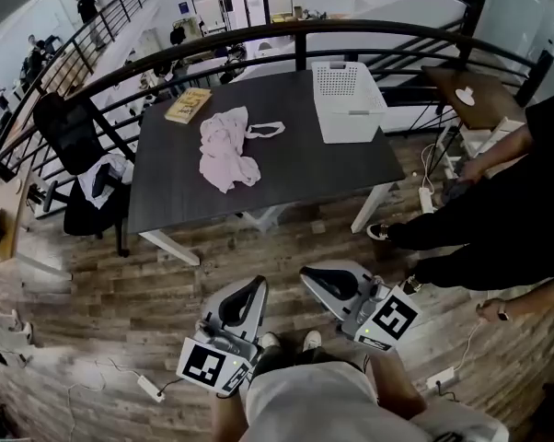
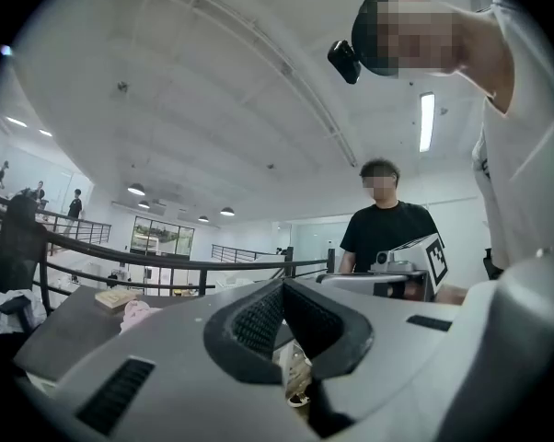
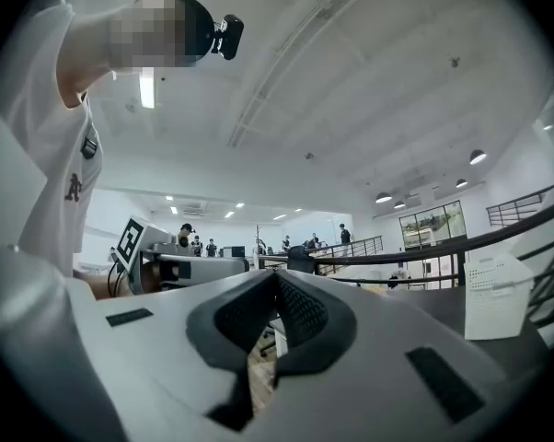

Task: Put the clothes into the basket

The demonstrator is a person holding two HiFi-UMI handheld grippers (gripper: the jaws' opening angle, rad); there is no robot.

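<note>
Left tool (image 1: pixel 248 291) and right tool (image 1: pixel 316 279) were both clenched shut on nothing, held well short of the worktop (image 1: pixel 286 173). At twelve o'clock the pink clothes (image 1: pixel 226 150) lay heaped mid-worktop, apart from the white basket (image 1: pixel 351 125) at their two o'clock. The approach looked barely begun; next, a tool needed to open and reach the clothes.

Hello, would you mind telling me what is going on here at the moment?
A person holding a gripper in each hand stands back from the dark table. The left gripper and right gripper are both shut, empty and held level near the waist. The pink clothes lie in a heap on the table, apart from the white basket, which looks empty. Nothing has been picked up yet.
</note>
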